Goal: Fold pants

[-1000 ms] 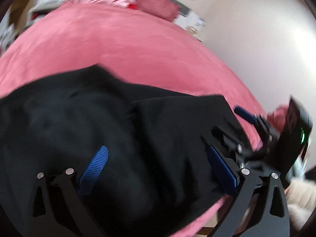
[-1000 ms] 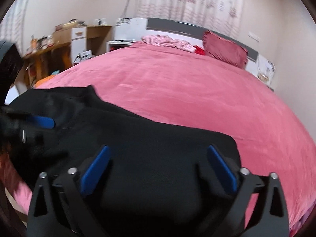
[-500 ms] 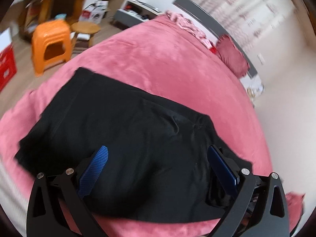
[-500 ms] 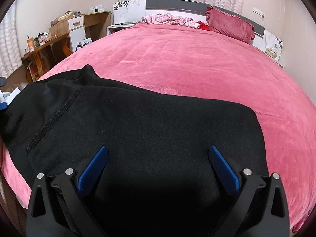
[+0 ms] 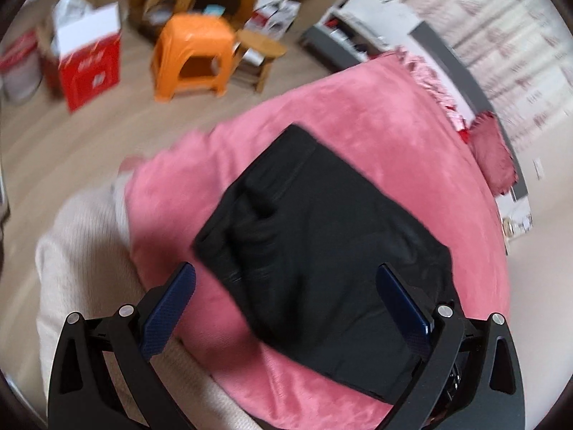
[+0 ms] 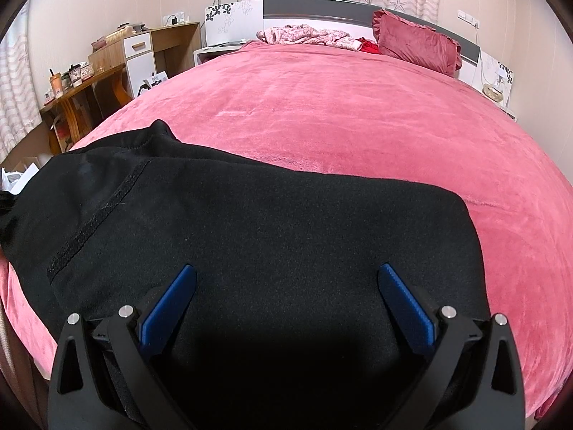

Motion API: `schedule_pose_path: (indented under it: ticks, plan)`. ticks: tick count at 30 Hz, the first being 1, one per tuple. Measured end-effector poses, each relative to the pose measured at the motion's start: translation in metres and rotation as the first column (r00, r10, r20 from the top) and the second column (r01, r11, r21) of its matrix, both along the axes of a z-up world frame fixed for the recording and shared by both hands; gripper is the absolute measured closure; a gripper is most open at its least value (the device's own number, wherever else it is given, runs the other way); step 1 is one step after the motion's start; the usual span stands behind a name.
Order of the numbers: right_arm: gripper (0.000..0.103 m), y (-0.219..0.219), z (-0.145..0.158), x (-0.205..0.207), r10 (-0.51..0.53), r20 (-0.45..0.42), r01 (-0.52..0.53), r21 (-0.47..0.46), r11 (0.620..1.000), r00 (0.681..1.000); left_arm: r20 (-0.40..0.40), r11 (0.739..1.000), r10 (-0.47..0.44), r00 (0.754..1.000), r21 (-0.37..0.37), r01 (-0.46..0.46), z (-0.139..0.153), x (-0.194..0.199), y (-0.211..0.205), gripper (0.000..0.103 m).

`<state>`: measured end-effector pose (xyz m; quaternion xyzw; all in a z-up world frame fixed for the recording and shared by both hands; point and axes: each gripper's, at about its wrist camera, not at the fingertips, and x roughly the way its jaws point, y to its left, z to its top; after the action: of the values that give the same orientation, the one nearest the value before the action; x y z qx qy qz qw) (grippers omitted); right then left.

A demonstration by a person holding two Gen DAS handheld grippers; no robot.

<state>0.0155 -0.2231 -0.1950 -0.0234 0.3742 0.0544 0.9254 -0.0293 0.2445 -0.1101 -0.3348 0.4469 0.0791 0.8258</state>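
the black, soft knit pants (image 6: pixel 250 251) lie folded into a compact, roughly rectangular stack on the pink plush bedspread (image 6: pixel 358 114), close to the edge of the bed that faces the grippers, likely so they stay within easy reach. one stitched seam runs diagonally across the pants' left part, and a bunched corner sticks out at the far left, so the fold looks near finished yet not quite tidy there. the right gripper (image 6: pixel 286 304) sits low over the near part of the pants with its blue-padded fingers spread wide and nothing between them. the left gripper (image 5: pixel 286 308) is raised and tilted well above the pants, its fingers just as wide apart and empty, seeing the whole dark bundle (image 5: pixel 315 251) from above; the view is motion-blurred. a cream ribbed sleeve (image 5: pixel 82 251) shows beside the pants on that side. farther from the pants, a dark red velvet pillow (image 6: pixel 415 43) and a crumpled pink floral cloth (image 6: pixel 311 36) rest at the headboard, and an orange plastic stool (image 5: pixel 193 57) stands on the floor beyond the bed. smoothing that loose corner seems to be what remains.
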Motion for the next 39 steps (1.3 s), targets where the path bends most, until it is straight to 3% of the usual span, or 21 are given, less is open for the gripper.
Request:
schedule_pose_path:
  ticks: [3, 13, 22, 24, 26, 27, 28, 35, 39]
  plan:
    - [0.002, 0.000, 0.000, 0.000, 0.000, 0.000, 0.000, 0.001, 1.000, 1.000, -0.001, 1.000, -0.002, 1.000, -0.028, 0.002, -0.005, 0.003, 0.003, 0.003]
    - [0.002, 0.000, 0.000, 0.001, 0.001, 0.000, -0.001, 0.001, 1.000, 1.000, -0.007, 0.999, 0.006, 1.000, 0.032, -0.006, -0.014, 0.023, 0.007, 0.003]
    - [0.002, 0.000, 0.000, 0.001, 0.002, 0.000, -0.002, 0.001, 1.000, 1.000, -0.009, 0.999, -0.005, 1.000, 0.034, 0.006, -0.019, 0.027, 0.008, 0.006]
    - [0.002, 0.000, 0.000, 0.001, 0.002, 0.000, -0.002, 0.001, 1.000, 1.000, -0.008, 0.999, 0.010, 1.000, 0.036, -0.010, -0.018, 0.026, 0.010, 0.015]
    - [0.002, -0.001, 0.000, 0.001, 0.002, 0.000, -0.002, 0.002, 1.000, 1.000, -0.019, 0.998, 0.043, 0.999, 0.046, -0.042, -0.016, 0.021, 0.014, 0.045]
    - [0.002, -0.001, 0.000, 0.002, 0.002, 0.000, -0.002, 0.002, 1.000, 1.000, -0.029, 0.997, 0.062, 0.998, 0.049, -0.061, -0.017, 0.019, 0.017, 0.053]
    - [0.002, -0.001, 0.000, 0.001, 0.002, 0.000, -0.002, 0.002, 1.000, 1.000, -0.042, 0.995, 0.091, 0.995, 0.051, -0.089, -0.018, 0.015, 0.021, 0.068]
    - [0.002, -0.001, 0.000, 0.002, 0.003, 0.001, -0.003, 0.005, 1.000, 1.000, 0.021, 0.994, 0.105, 0.994, 0.013, -0.105, -0.005, 0.000, 0.026, 0.086]
    - [0.002, -0.001, 0.000, 0.001, 0.003, 0.001, -0.003, 0.009, 1.000, 1.000, 0.098, 0.997, 0.073, 0.993, 0.021, -0.075, 0.013, -0.007, 0.016, 0.089]
